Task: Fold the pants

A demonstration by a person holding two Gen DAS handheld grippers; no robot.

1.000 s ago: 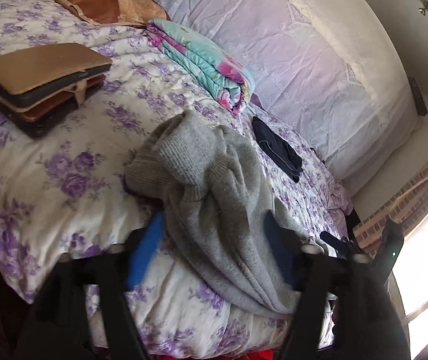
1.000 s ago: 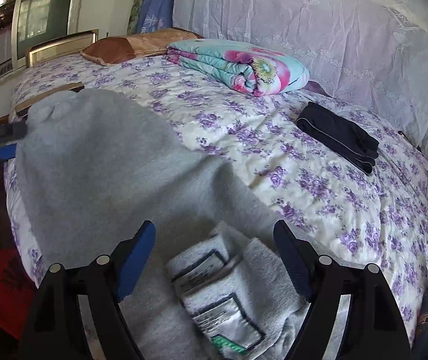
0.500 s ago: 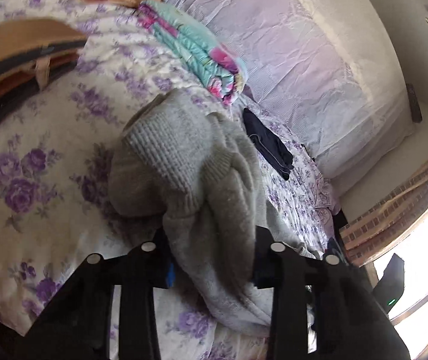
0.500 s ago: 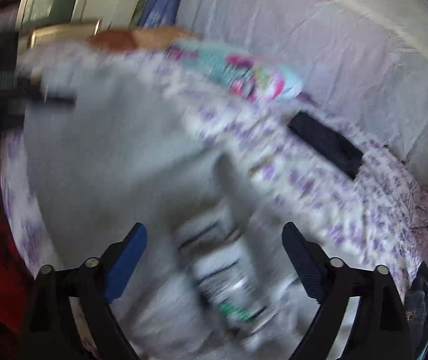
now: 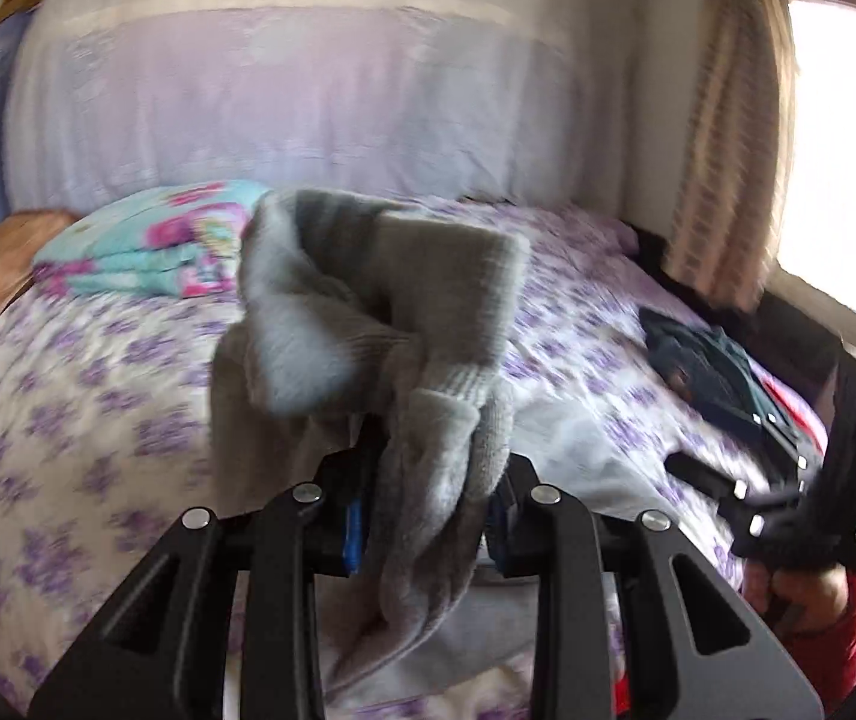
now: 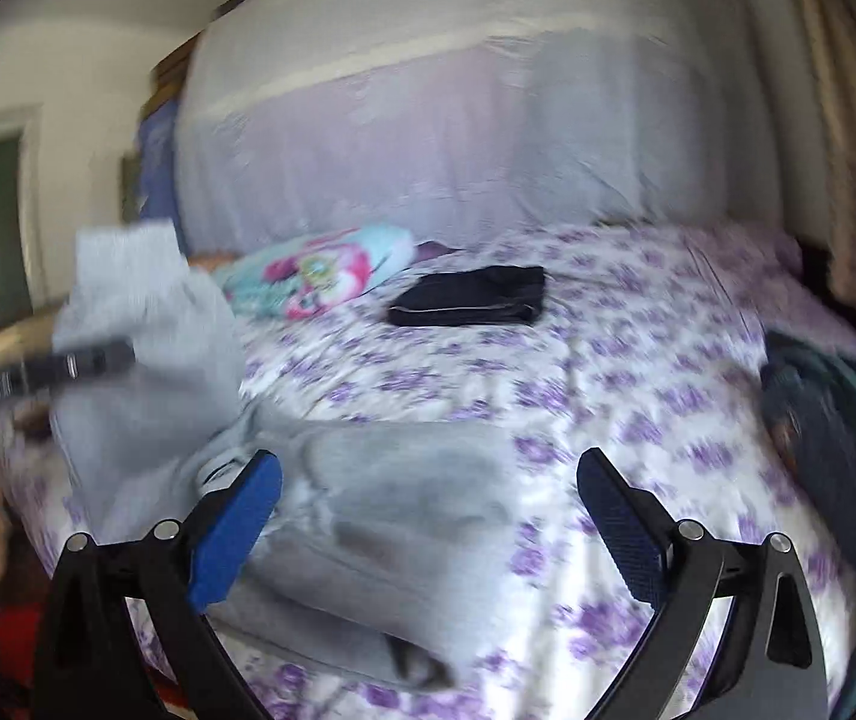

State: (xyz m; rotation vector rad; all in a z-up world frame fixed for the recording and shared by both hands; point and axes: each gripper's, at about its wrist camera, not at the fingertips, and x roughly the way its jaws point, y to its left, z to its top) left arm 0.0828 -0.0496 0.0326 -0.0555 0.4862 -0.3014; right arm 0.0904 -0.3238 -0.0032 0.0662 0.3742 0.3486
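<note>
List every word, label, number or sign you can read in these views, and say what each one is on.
No text is readable in either view.
Grey pants: a pale patch that may be a sewn-in label shows near the right gripper's blue pad, too blurred to read.
Left gripper, seen at the right view's edge: pale marks on its black bar, too blurred to read.

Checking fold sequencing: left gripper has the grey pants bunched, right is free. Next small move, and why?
Probably bring the open right gripper down onto the grey fleece pants below it and close. The left gripper pinches only one bunched end; the rest sags on the purple-flowered bedspread.
</note>
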